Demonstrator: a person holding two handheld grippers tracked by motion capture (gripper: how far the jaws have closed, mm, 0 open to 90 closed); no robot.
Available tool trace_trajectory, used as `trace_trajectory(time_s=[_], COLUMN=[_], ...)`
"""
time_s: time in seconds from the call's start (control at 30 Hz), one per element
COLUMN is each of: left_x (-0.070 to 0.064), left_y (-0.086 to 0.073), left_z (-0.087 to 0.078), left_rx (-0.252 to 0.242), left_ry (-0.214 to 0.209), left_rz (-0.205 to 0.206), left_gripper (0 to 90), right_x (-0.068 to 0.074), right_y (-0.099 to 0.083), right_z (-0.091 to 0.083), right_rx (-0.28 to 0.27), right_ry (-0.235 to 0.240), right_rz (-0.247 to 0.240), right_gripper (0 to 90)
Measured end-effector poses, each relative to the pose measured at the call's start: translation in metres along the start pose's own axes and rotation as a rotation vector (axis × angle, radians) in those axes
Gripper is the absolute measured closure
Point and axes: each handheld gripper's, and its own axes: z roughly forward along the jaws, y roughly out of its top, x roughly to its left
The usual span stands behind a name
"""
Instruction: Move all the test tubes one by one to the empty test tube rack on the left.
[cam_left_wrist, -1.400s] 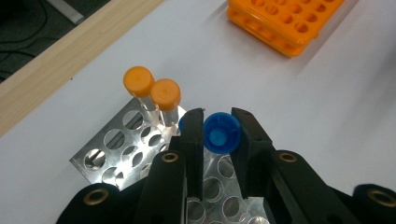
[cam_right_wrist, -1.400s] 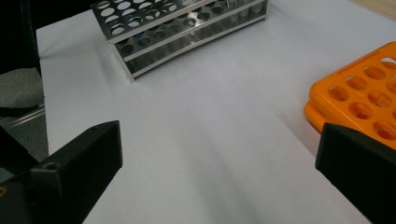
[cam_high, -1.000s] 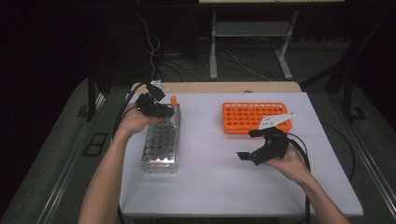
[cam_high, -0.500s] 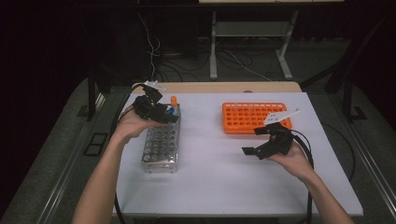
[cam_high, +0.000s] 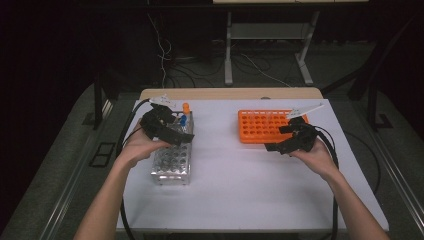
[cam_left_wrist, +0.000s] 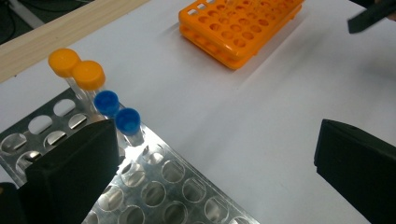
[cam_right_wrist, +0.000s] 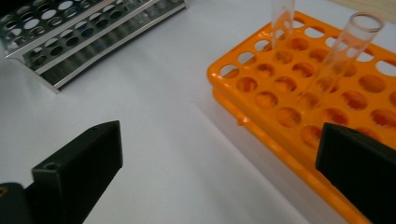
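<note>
Left gripper (cam_high: 167, 127) hovers over the metal rack (cam_high: 172, 162) near the bench's left edge, jaws wide apart and holding nothing; in the left gripper view the blue-capped tubes (cam_left_wrist: 127, 122) stand just past its left jaw, two orange-capped tubes (cam_left_wrist: 77, 70) behind them at the rack's far corner. Right gripper (cam_high: 290, 142) sits at the near edge of the orange rack (cam_high: 262, 125), jaws likewise apart and unloaded; two uncapped clear tubes (cam_right_wrist: 336, 56) stand in that rack. Judged step: approach for picking a capped tube, probably the nearest blue one. Next move calls for centring the jaws on that tube, then closing below the cap. Bench top (cam_high: 250, 190) white, matte, wooden strip along far edge. Beyond: dark room, cables on floor (cam_high: 260, 75), metal stand legs.
</note>
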Motion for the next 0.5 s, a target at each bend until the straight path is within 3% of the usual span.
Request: trace_trajectory(time_s=[0.5], left_x=[-0.017], left_y=[-0.025], left_z=[0.001], left_rx=[-0.043], left_ry=[-0.023], left_rz=[-0.011], left_gripper=[0.0], right_x=[-0.029], right_y=[0.019], right_z=[0.007], right_rx=[0.015], right_ry=[-0.055], right_rz=[0.026], right_gripper=[0.2])
